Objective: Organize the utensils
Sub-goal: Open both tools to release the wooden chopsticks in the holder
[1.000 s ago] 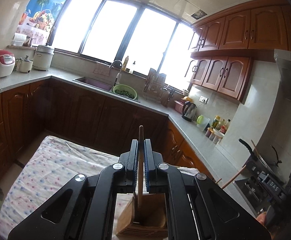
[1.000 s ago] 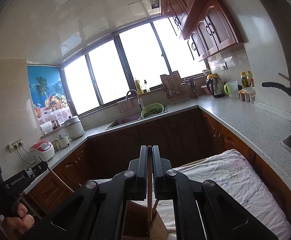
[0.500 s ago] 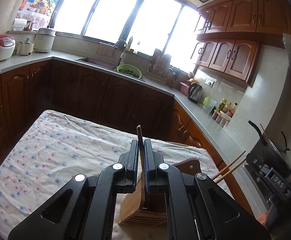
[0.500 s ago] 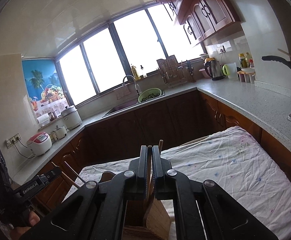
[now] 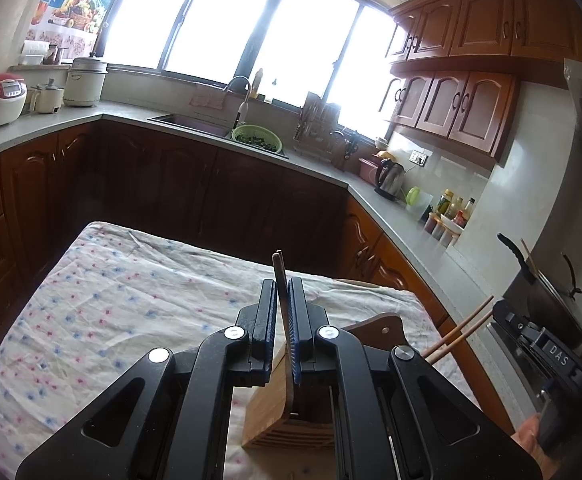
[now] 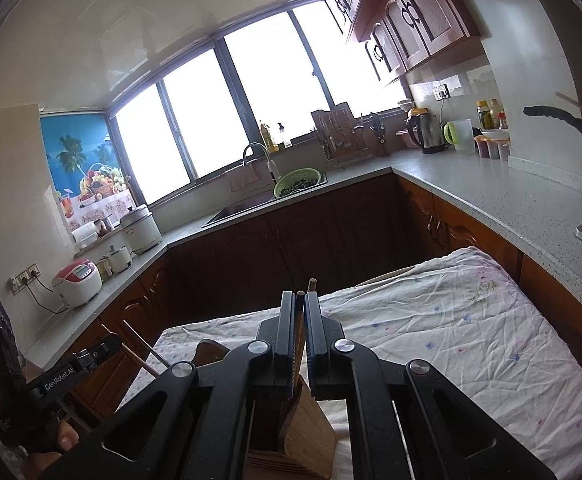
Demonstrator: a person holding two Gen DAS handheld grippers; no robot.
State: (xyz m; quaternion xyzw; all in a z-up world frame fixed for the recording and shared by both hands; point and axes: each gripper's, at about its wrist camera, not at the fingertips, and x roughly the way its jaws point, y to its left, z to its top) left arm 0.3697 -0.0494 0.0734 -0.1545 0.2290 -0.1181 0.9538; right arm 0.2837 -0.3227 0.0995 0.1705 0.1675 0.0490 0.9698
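Left gripper [image 5: 282, 312] pinching a pair of dark chopsticks [image 5: 280, 276], upright, lower ends down in a wooden holder [image 5: 275, 408]. Right gripper [image 6: 299, 316] pinching a lighter pair of chopsticks [image 6: 301, 320], also standing in the holder. Holder sits on a tabletop [image 5: 103, 308] under a flowered cloth, near its right edge in the left wrist view.

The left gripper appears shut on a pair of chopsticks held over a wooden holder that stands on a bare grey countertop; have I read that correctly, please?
Not quite. The left gripper is shut on chopsticks over the wooden holder, but the holder stands on a flower-print cloth, not a bare countertop, as the left wrist view shows.
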